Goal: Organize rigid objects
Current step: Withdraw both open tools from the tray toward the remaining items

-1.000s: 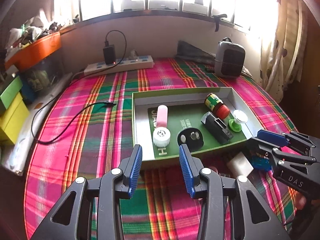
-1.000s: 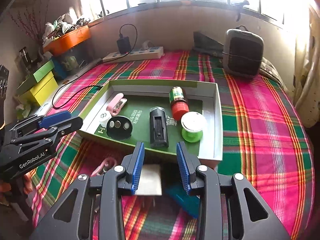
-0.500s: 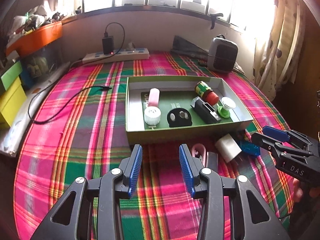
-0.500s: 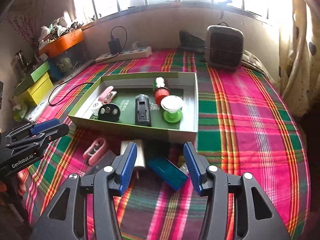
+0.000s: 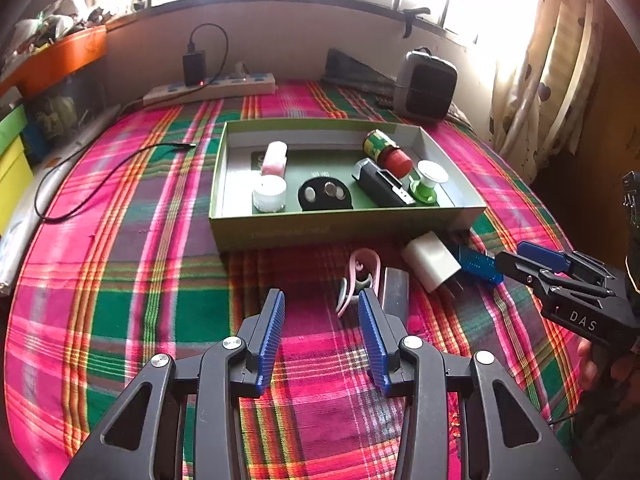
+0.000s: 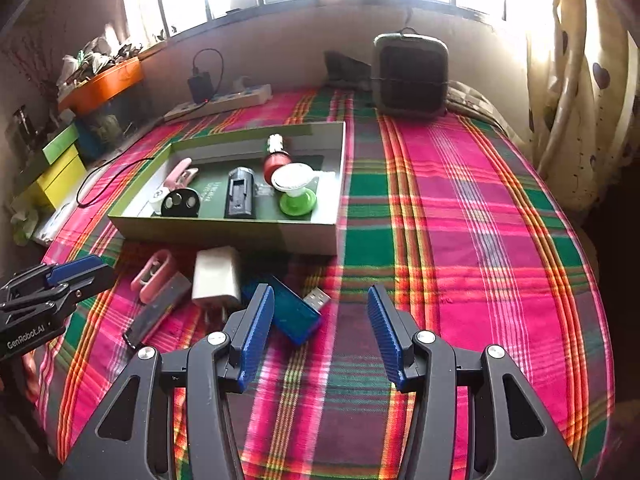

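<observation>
A green box (image 5: 348, 226) stands mid-bed and holds a pink clip, a white cap, a black disc holder, a black device, a red-capped bottle and a green spool. On the plaid cover before it lie a pink clip (image 5: 362, 268), a grey bar (image 5: 394, 292), a white charger (image 5: 430, 260) and a blue USB stick (image 5: 478, 266). My left gripper (image 5: 320, 300) is open and empty, just short of the pink clip. My right gripper (image 6: 320, 296) is open and empty, with the blue USB stick (image 6: 294, 312) beside its left finger; it also shows at the right (image 5: 516, 258).
At the back lie a white power strip (image 5: 212, 88) with a black adapter and a grey speaker-like unit (image 5: 426, 86). A black cable (image 5: 104, 172) trails on the left. Yellow and green boxes (image 6: 56, 168) and an orange tray (image 6: 108, 80) line the left side. A curtain (image 6: 580, 92) hangs at the right.
Both grippers have drawn back from the box, so the loose items in front of it have come into view. The right jaws have spread wider.
</observation>
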A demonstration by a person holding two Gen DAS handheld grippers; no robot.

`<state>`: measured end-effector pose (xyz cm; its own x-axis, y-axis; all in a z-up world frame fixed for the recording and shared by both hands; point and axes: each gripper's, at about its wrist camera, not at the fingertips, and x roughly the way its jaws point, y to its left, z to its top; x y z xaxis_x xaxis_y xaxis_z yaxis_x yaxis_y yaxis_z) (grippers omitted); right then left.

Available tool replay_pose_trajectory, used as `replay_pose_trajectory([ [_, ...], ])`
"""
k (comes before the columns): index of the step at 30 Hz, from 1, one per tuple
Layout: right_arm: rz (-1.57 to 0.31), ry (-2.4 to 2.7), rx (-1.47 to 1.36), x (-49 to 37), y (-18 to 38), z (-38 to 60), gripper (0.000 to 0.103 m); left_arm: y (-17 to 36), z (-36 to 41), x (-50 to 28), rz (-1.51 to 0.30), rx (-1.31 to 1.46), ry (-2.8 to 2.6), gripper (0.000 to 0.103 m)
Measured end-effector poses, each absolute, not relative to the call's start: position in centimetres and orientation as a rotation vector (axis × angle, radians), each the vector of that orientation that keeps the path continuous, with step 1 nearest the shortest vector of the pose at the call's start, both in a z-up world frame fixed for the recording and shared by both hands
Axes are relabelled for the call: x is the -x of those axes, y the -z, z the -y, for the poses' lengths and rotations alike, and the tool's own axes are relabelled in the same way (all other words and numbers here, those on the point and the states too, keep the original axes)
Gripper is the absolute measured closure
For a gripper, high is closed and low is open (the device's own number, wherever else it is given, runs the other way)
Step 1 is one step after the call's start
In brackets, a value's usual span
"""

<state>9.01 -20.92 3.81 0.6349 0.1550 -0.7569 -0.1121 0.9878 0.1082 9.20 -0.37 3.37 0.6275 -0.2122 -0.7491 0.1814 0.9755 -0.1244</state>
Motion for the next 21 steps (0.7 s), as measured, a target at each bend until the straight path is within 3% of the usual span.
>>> replay_pose_trajectory([
  [21, -0.921, -0.265, 0.116, -10.6, -2.0, 18.1, 0.053, -2.4, 1.1, -10.6, -0.902, 0.031, 0.254, 0.063],
])
